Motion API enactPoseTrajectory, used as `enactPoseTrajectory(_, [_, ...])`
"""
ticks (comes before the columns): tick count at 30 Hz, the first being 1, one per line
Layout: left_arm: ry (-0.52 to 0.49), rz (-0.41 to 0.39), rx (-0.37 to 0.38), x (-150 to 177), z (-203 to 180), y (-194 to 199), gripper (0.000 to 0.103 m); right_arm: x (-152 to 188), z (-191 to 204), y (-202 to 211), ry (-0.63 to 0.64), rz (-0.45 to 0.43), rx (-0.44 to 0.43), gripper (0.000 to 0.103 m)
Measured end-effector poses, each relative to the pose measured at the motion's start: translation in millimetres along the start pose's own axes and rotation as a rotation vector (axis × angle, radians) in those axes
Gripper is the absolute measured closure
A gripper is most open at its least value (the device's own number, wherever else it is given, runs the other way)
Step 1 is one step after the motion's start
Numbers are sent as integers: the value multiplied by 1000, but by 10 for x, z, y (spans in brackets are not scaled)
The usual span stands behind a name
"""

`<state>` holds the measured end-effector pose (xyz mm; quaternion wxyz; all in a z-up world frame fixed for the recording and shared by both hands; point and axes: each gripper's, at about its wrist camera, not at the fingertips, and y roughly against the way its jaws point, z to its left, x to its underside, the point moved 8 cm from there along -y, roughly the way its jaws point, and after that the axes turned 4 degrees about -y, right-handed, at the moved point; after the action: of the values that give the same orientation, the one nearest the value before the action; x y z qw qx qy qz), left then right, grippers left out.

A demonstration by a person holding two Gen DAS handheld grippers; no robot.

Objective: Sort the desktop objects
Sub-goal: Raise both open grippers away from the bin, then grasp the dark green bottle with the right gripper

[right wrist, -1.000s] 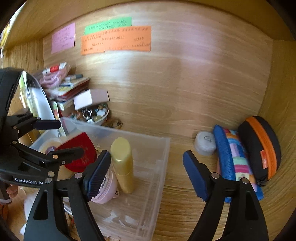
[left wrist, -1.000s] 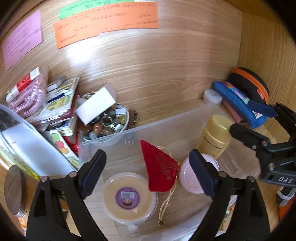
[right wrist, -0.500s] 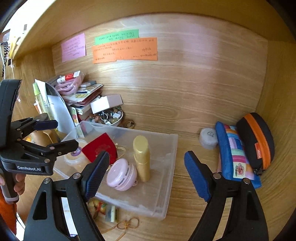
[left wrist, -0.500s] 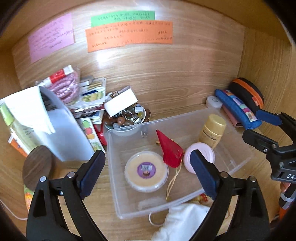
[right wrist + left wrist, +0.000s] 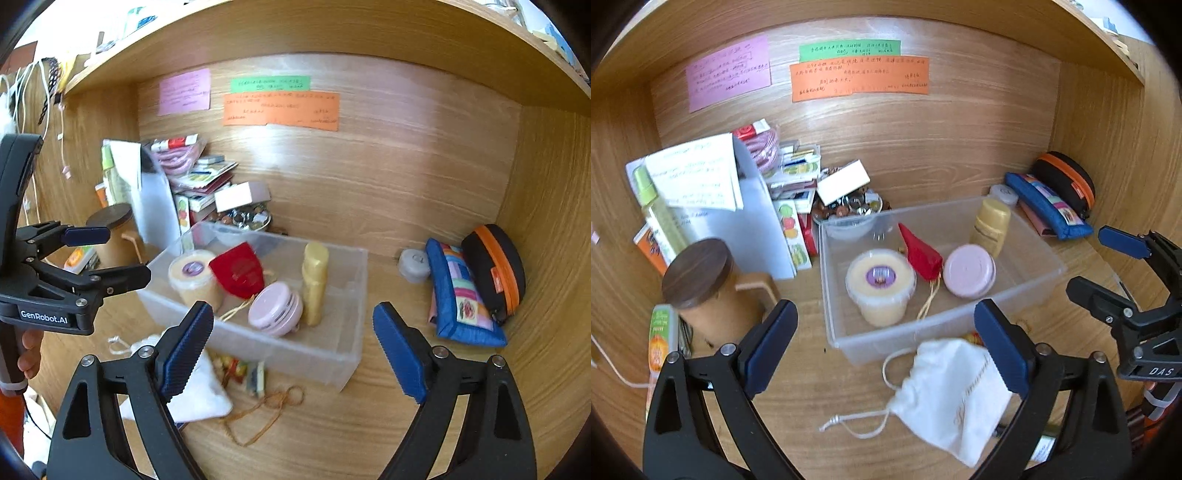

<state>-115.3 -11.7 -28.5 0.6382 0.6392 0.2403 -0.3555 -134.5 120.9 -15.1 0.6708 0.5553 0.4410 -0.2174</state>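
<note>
A clear plastic bin [image 5: 1030,284] [image 5: 347,369] stands mid-desk. It holds a yellow tub [image 5: 881,280], a red pouch [image 5: 919,251], a pink round case [image 5: 968,270] and a gold bottle [image 5: 990,223]. A white drawstring bag [image 5: 953,391] [image 5: 207,398] lies in front of the bin. My left gripper [image 5: 884,350] is open and empty, above the bag. My right gripper [image 5: 291,350] is open and empty, over the bin's front right part; it also shows in the left wrist view [image 5: 1108,262].
A brown mug with a dark lid [image 5: 701,288], a white folder [image 5: 750,225], stacked books and a bowl of trinkets [image 5: 849,206] crowd the left back. A blue pouch [image 5: 458,295], a black-orange case [image 5: 495,269] and a small grey jar [image 5: 413,264] sit right. Cord and small items [image 5: 255,373] lie before the bin.
Both grippers have pulled back and up from the bin, so more of the desk shows. The white bag and the mug have come into view. Both stay open.
</note>
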Motion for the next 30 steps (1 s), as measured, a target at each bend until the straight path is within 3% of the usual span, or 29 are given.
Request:
enactPoseTrajectory(6, [51, 36, 72, 297, -81, 7, 4, 282, 128, 105, 7, 24, -32, 16])
enactPoseTrajectory(16, [89, 135, 52, 876, -71, -73, 4, 1014, 312, 76, 41, 186, -159, 16])
enactPoseTrajectory(24, [181, 199, 124, 1151, -141, -214, 4, 1332, 476, 119, 90, 222, -213, 19])
enactPoseTrajectory(25, [182, 202, 126, 1157, -155, -229, 4, 1356, 487, 117, 88, 226, -218, 20])
enactPoseTrajectory(30, [186, 209, 138, 1116, -205, -276, 4, 1474, 515, 62, 51, 272, -272, 46])
